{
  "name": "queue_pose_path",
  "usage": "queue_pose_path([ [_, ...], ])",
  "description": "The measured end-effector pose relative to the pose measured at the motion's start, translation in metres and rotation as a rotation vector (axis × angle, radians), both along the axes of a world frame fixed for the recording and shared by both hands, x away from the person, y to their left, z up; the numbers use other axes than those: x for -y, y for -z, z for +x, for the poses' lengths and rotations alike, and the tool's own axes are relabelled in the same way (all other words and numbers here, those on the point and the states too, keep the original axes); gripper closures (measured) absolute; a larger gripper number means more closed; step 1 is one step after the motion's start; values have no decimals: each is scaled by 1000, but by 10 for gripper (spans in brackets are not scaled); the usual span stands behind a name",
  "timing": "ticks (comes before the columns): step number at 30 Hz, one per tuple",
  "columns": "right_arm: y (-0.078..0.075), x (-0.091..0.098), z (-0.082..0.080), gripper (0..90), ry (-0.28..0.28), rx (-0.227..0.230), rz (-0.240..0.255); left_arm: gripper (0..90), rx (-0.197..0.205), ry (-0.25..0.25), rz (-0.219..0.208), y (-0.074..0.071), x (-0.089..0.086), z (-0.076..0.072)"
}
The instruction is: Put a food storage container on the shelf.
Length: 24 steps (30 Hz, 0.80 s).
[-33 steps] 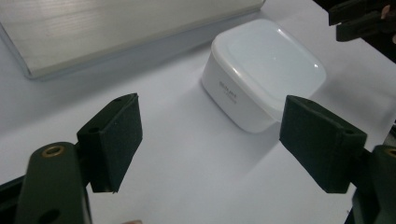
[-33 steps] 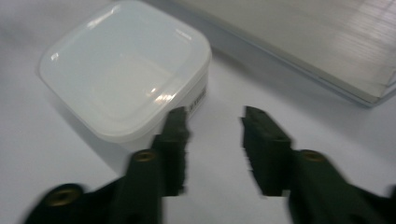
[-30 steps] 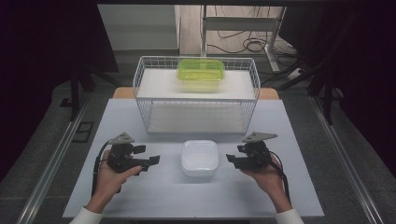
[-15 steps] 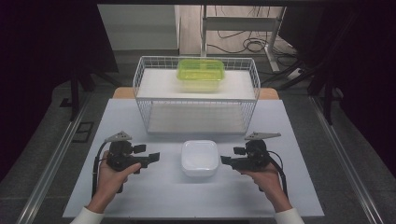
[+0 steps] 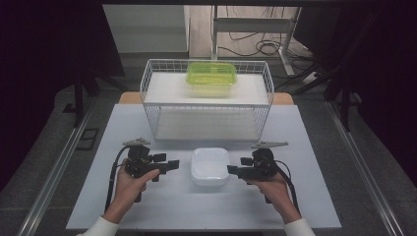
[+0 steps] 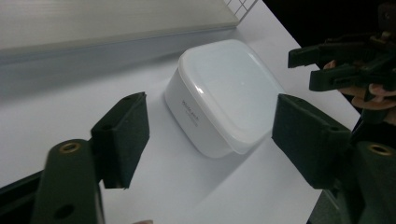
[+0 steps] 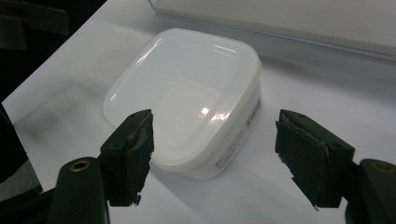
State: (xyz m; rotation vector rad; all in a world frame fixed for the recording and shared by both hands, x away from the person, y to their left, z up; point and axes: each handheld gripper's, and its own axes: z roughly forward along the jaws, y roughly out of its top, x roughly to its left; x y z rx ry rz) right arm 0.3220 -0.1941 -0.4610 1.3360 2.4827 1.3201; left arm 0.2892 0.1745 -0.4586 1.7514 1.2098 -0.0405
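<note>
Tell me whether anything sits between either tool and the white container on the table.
Nothing visible does. The white container lies on bare table between the left tool and the right tool. Both stand open, facing its sides, not touching it.

Black grippers (image 5: 174,165) with brass-ringed screw holes, trailing black cables, white sleeves (image 5: 98,227).

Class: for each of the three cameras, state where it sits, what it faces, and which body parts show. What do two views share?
High view: above the table, facing forward and down; forearms, left gripper, right gripper.
Left gripper view: on that gripper, facing the white box; own jaws, the other hand.
Right gripper view: on that gripper, facing the box; own jaws.
Shared: the white box.
</note>
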Motion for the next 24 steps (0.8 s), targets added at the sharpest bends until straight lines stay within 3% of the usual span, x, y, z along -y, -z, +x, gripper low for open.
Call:
queue_pose_path([
  [5,5,-1,6,336,7,-33,26,313,-56,3,-17,8,7,9],
  [12,13,-3,17,392,31,-97,81,357,-143,3,-76,20,17,22],
  [18,21,-4,25,434,37,-140,97,406,-238,10,-135,34,22,31],
  [24,24,-3,28,476,31,-171,125,460,-271,23,-135,44,29,34],
])
